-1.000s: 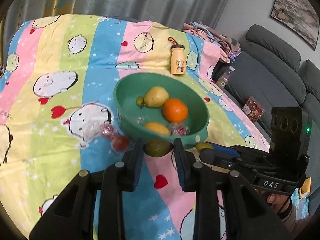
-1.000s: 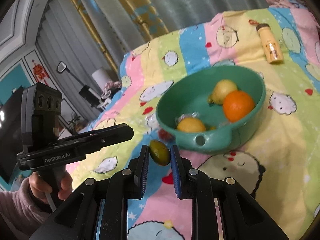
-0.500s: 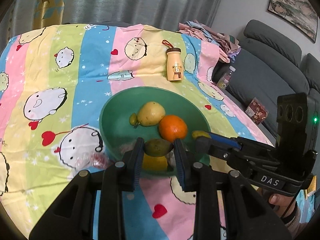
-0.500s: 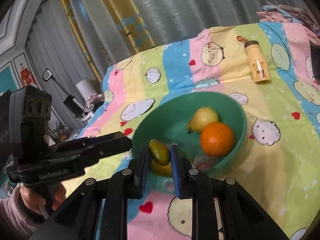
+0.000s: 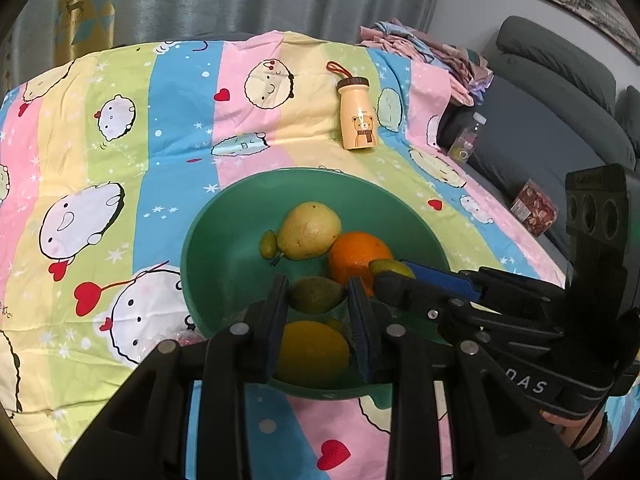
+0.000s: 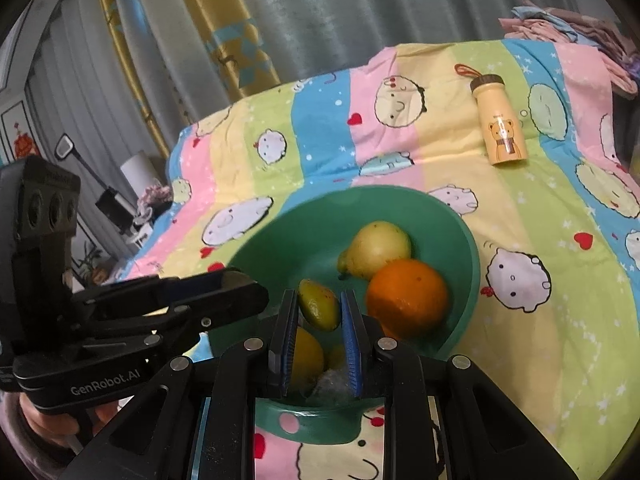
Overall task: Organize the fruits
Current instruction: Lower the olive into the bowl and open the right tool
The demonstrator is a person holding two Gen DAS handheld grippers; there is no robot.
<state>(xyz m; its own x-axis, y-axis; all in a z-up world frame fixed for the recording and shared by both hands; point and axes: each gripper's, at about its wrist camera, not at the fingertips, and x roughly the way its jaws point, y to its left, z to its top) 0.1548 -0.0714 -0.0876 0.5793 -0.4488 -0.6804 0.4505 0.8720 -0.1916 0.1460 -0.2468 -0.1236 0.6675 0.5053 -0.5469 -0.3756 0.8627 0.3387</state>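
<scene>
A green bowl (image 5: 200, 240) (image 6: 472, 248) on the striped cartoon sheet holds a pear (image 5: 310, 230) (image 6: 380, 250), an orange (image 5: 358, 256) (image 6: 406, 304), a small green fruit (image 5: 268, 243) and a yellow fruit (image 5: 312, 354) (image 6: 306, 356). My left gripper (image 5: 318, 296) is shut on a small green-brown fruit (image 5: 316, 294) above the bowl's near half. My right gripper (image 6: 320, 308) is shut on a small yellow-green fruit (image 6: 318, 306) (image 5: 390, 268), also over the bowl, close to the orange. In each view the other gripper (image 5: 384, 276) (image 6: 240, 286) reaches in from the side.
A yellow bear bottle (image 5: 357, 120) (image 6: 502, 128) stands behind the bowl. Something red in clear wrap (image 5: 184, 336) lies left of the bowl's near rim. A grey sofa (image 5: 540, 128) with a box (image 5: 534, 208) and a clothes pile (image 5: 420, 48) sit right; curtains hang behind.
Both grippers have moved forward, each with its fruit, from in front of the bowl's near rim to above the bowl. The jaws have stayed shut.
</scene>
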